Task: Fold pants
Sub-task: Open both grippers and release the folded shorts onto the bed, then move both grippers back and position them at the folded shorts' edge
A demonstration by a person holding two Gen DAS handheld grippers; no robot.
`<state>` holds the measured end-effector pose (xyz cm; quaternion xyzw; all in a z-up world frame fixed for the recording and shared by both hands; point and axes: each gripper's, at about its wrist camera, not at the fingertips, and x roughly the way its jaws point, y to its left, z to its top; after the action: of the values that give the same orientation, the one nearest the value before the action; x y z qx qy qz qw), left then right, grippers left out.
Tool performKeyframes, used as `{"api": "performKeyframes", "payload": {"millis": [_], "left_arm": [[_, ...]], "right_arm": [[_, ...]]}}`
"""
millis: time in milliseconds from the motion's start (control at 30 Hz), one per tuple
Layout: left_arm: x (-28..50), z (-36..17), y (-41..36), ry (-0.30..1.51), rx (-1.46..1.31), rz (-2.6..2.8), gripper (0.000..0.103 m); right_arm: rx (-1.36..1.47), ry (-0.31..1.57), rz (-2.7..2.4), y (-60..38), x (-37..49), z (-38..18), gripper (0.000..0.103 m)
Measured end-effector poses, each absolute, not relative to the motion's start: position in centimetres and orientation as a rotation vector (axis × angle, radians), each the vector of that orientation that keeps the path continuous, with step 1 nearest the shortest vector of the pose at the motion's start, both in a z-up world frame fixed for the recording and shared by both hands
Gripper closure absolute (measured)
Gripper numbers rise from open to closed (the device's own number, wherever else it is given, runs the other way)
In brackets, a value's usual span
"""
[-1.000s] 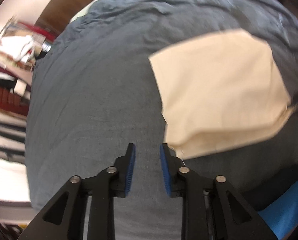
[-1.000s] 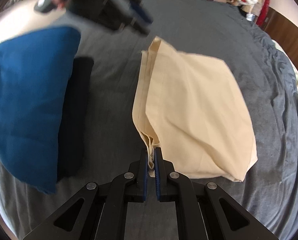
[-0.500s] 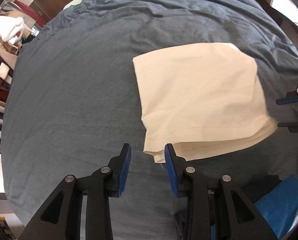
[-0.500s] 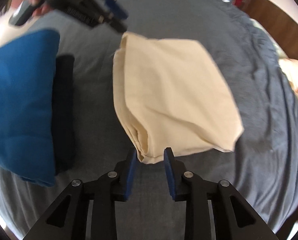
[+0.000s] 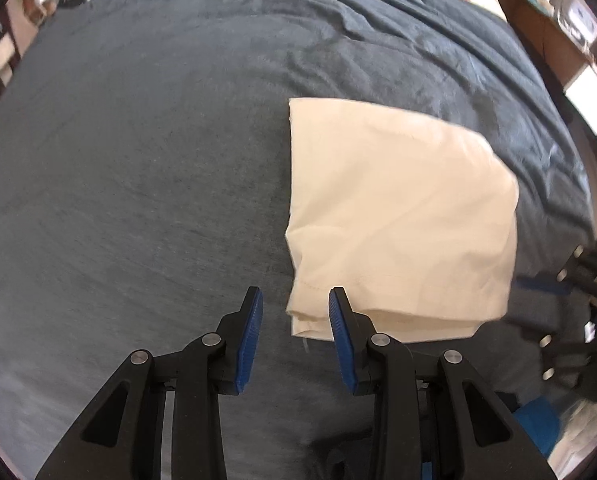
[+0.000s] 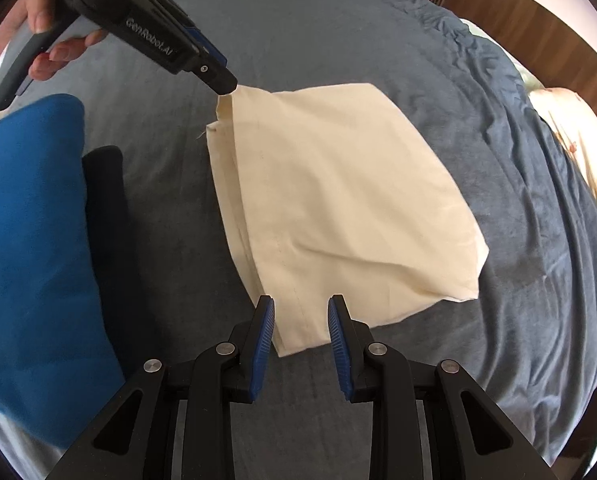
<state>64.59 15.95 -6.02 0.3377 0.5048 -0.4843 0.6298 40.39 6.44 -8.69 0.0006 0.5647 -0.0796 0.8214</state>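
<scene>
The cream pants [image 5: 398,208] lie folded into a flat rectangle on the grey-blue bed cover [image 5: 138,160]. My left gripper [image 5: 296,300] points down at one corner of them, open, with the layered corner lying loose between its blue pads. In the right wrist view the pants [image 6: 338,192] stretch away from my right gripper [image 6: 300,308], which is open; their near corner sits between its pads with a gap on both sides. A hand holds the left gripper [image 6: 218,76] at the pants' far corner. The right gripper [image 5: 570,276] shows blurred at the left view's right edge.
A folded blue cloth [image 6: 30,240] and a dark folded garment [image 6: 106,220] lie left of the pants. A floral pillow [image 6: 578,140] and a wooden headboard [image 6: 518,12] bound the bed on the right. Cluttered shelves [image 5: 2,40] stand beyond the bed's far side.
My right gripper has let go of the pants' corner and its jaws have parted. The pants have settled flat. My left gripper has come to the other corner, which now lies between its pads.
</scene>
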Motion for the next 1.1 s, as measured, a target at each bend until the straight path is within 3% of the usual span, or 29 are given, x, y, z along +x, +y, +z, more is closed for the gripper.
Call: {"api": "performKeyframes", "payload": {"millis": [333, 567, 633, 700, 800, 1100], "left_arm": [[65.7, -6.5, 15.5, 1.239, 0.658, -1.153, 0.069], [66.3, -9.8, 15.0, 1.322, 0.708, -1.1, 0.07], [66.1, -10.2, 15.1, 1.341, 0.711, -1.092, 0.096], [65.8, -10.1, 15.2, 1.329, 0.725, -1.09, 0.096], [65.2, -9.4, 15.4, 1.293, 0.751, -1.076, 0.096], [64.6, -10.0, 15.3, 1.265, 0.838, -1.036, 0.096]], "right_arm": [[-0.018, 1.231, -0.193, 7.3, 41.0, -9.6, 0.075], [-0.039, 1.249, -0.223, 7.7, 41.3, -10.2, 0.076], [-0.048, 1.265, -0.222, 7.7, 41.2, -10.6, 0.082], [-0.033, 1.28, -0.202, 7.7, 41.0, -10.9, 0.092], [-0.031, 1.286, -0.184, 8.0, 40.4, -10.9, 0.096], [0.034, 1.387, -0.133, 7.8, 39.1, -12.0, 0.1]]}}
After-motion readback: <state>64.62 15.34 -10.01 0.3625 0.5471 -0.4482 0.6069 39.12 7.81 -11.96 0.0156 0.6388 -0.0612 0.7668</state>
